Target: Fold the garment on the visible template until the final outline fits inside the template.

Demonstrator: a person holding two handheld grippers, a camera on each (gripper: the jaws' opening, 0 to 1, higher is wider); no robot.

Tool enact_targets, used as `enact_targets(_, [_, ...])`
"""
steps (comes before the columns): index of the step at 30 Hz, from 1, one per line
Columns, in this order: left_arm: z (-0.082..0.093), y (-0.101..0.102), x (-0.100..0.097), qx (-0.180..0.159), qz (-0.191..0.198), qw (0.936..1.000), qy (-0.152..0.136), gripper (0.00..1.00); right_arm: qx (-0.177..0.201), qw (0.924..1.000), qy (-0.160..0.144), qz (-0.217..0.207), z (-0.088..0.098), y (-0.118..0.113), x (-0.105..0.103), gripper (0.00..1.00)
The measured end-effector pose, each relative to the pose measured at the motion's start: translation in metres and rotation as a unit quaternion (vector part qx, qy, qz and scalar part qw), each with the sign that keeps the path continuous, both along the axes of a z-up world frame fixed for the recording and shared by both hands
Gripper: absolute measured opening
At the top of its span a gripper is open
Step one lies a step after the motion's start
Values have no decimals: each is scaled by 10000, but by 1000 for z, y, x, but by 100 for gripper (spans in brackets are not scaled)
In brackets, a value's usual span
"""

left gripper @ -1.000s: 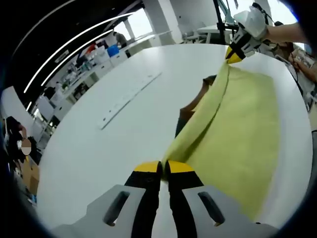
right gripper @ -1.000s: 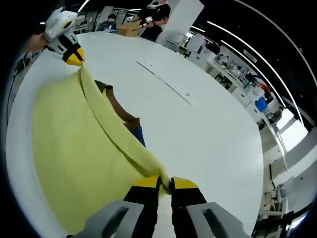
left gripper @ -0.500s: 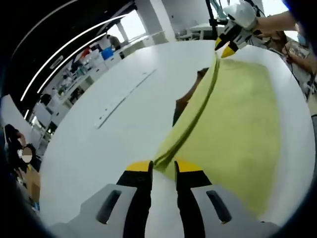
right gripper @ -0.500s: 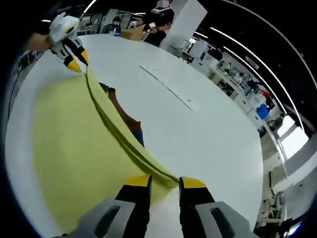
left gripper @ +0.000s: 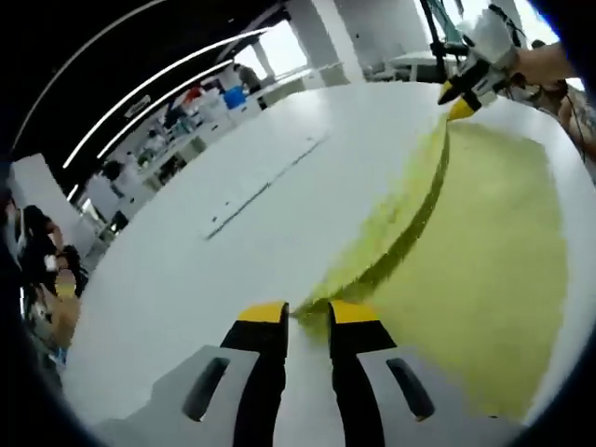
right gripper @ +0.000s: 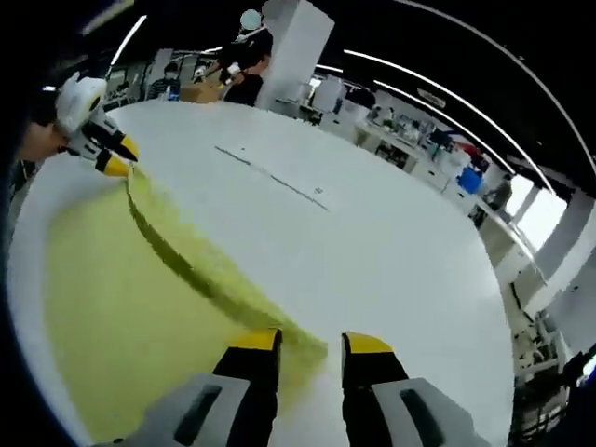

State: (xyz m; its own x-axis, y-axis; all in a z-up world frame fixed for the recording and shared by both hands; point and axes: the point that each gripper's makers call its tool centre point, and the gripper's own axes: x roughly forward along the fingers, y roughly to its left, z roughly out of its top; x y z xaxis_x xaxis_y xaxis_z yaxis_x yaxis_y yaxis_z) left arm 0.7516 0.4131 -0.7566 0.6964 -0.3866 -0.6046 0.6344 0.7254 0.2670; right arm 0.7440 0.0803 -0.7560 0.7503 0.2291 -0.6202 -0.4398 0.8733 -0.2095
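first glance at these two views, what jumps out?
The yellow-green garment spread over the white table grabs the eye, with a folded edge running from one claw to the other. Both claws are open at the ends of that edge: the left claw at the bottom of the left gripper view, the right claw at the bottom of the right gripper view. A thin strip lies on the bare table beyond the cloth.

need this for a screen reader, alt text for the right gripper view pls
The right claw, jaws open, sits at the near corner of a folded yellow-green cloth garment lying flat on a round white table. The left claw is at the far corner.
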Motion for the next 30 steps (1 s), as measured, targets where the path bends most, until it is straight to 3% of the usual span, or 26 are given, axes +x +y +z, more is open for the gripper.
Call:
enact_targets(4, [8, 3, 0, -644, 298, 9975, 55, 22, 416, 9990, -10, -132, 5, 2, 2, 38])
enact_targets(10, [26, 8, -6, -1720, 747, 9822, 91, 43, 994, 9949, -118, -114, 20, 13, -4, 67])
enact_targets(12, [29, 11, -9, -1746, 746, 9818, 64, 51, 1054, 9943, -152, -25, 26, 15, -9, 77])
enact_targets(17, [51, 10, -28, -2116, 671, 9750, -64, 70, 1420, 9894, -246, 168, 44, 25, -28, 90])
enact_targets(20, [62, 10, -41, -2139, 598, 9749, -133, 82, 1612, 9864, -241, 213, 53, 28, -41, 98])
enact_targets(30, [84, 18, -93, -2231, 460, 9733, -279, 98, 1792, 9818, -317, 548, 87, 33, -101, 99])
